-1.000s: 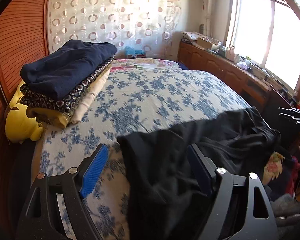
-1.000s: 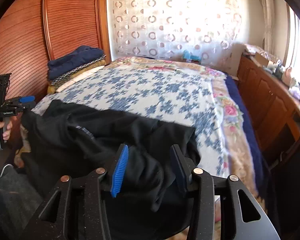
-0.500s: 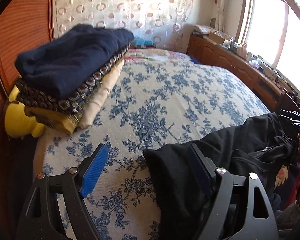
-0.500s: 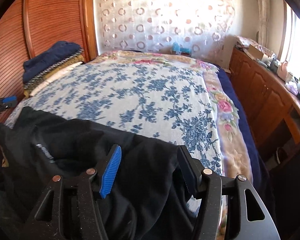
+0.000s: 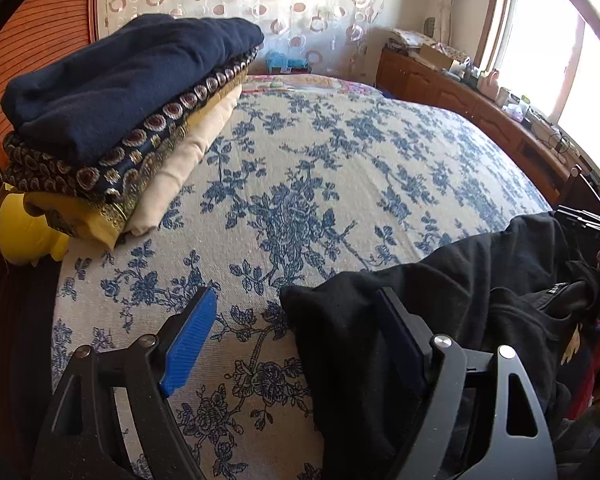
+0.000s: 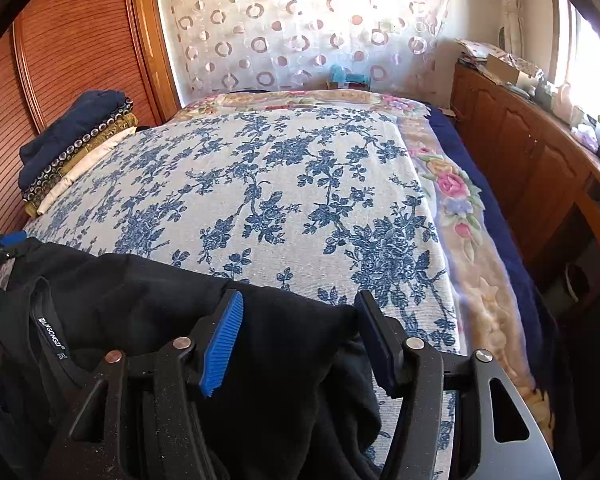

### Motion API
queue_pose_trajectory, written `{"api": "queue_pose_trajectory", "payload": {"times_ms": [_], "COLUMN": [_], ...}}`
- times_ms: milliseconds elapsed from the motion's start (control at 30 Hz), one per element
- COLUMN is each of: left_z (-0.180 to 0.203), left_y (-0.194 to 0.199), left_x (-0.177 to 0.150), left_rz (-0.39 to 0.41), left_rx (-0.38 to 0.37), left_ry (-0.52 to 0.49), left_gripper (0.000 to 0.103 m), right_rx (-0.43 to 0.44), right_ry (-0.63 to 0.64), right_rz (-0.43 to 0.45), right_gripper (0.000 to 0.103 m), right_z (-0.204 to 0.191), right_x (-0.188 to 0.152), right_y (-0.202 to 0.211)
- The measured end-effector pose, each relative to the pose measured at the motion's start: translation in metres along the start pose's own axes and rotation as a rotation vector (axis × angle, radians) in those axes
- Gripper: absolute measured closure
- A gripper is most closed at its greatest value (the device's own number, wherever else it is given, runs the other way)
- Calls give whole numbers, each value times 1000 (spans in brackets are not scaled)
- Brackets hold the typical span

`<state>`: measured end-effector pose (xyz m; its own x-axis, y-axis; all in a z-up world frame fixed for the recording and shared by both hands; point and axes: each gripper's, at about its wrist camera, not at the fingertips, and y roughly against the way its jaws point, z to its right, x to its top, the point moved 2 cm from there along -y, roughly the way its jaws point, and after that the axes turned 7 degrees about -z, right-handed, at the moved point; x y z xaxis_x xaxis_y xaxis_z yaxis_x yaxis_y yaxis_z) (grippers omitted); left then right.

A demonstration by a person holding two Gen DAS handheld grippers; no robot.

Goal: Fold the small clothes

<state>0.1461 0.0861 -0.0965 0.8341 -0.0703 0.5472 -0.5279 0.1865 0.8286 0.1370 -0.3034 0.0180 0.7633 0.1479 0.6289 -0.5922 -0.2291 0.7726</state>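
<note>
The black garment (image 6: pixel 148 312) lies along the near edge of the bed, low in both views. In the right wrist view it fills the lower left, and a neck tape with white letters shows at the left edge. In the left wrist view the same black garment (image 5: pixel 480 300) fills the lower right.

A second ago the cloth was bunched in a bigger heap. Now it is pulled out longer across the bed edge, and more flowers show on the blue flowered bedspread (image 6: pixel 284 184). Both cameras have come closer to the bed and lower.

The right gripper (image 6: pixel 296 336) has cloth sitting between its jaws. The jaws are partly open; they opened a bit and have just been closing again. The cloth bulges up between the blue pads, but I cannot tell if they press it.

The left gripper (image 5: pixel 300 332) has its jaws wide apart. One blue pad hangs over bare bedspread. The other pad is against the cloth's corner. Nothing is pinched there.

I think the garment is being laid out flat, and no fold is made yet. It has wrinkles and hangs off the edge, so it needs more smoothing first.

In the upper left of both views sits a stack of folded clothes (image 5: pixel 112 100), dark blue on top. A wooden cabinet (image 6: pixel 532 168) runs along the right.
</note>
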Motion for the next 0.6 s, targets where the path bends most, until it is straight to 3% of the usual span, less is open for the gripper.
{"api": "queue_pose_trajectory", "payload": {"times_ms": [133,200,233,600], "left_z": [-1,1,1,5], "left_y": [-8,-9,-9,-12], "left_x": [-2,-3,-3,-4], "left_rz": [-13,-9,-8,3], "left_rx": [10,20,26,63], "left_ry": [4,-4,-8,-28], "left_gripper": [21,21,21,21], "right_rx": [-3,-7,-8,-22], "right_ry": [19,22,22,-34], "right_rz": [14,18,21,78], "right_gripper": [71,90,92,96], "right_z": [0,3,4,23], "right_x": [-2,-3,-4,-16], "right_y": [3,5,6,22]}}
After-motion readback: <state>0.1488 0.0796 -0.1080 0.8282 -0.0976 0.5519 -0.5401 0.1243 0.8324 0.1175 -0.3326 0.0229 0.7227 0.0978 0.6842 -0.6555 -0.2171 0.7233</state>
